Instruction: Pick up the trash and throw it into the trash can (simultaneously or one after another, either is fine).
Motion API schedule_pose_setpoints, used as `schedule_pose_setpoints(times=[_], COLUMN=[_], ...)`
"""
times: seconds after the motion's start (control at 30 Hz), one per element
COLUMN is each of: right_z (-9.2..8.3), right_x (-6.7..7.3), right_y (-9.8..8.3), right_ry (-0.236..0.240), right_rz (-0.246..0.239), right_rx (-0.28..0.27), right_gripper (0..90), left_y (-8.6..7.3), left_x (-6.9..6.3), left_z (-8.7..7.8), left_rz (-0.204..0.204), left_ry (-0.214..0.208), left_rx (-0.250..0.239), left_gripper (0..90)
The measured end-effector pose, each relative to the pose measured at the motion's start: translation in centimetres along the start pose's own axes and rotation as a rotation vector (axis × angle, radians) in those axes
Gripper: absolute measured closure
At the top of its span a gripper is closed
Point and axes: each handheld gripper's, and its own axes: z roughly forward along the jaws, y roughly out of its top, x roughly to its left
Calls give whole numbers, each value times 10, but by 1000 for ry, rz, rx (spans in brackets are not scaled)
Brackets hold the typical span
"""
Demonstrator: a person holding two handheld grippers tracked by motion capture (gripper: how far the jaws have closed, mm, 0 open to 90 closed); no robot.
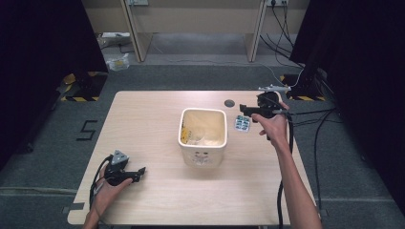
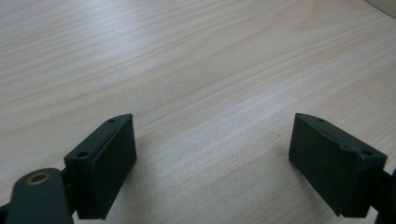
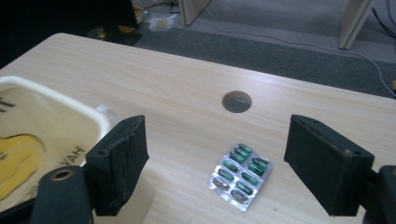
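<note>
A silver blister pack of green capsules (image 1: 242,124) (image 3: 240,175) lies flat on the wooden table (image 1: 143,124), just right of a cream square bin (image 1: 203,136) (image 3: 56,93). My right gripper (image 1: 243,109) (image 3: 217,126) hovers above the pack and points left toward the bin. It is open with nothing between its jaws. The bin holds some yellow and pale litter. My left gripper (image 1: 141,171) (image 2: 212,126) rests low at the table's front left, open over bare wood and pointing right.
A round cable hole (image 1: 229,103) (image 3: 236,101) sits in the table behind the pack. Black cables (image 1: 305,119) trail off the right edge. Desk legs and a bag of litter (image 1: 118,62) stand on the floor beyond the far edge.
</note>
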Motion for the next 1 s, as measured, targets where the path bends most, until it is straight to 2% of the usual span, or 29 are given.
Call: schedule_pose_setpoints(times=[0.23,0.67,0.73,0.9,1.0], right_z=[19,58,68,87,98], right_x=[-10,-11,-12,-12,-12], right_y=[-9,-28,-33,-44,-50], right_ry=[-33,-73,-93,-106,-130], right_rz=[60,81,86,114,108], right_rx=[29,97,114,137,154], right_gripper=[182,195,197,205,208], left_y=[0,0,0,0,0], left_x=[0,0,0,0,0], left_z=[0,0,0,0,0], left_rz=[0,0,0,0,0], left_ry=[0,-1,0,0,-1], left_rx=[0,1,0,1,1], left_gripper=[139,139,139,139,139])
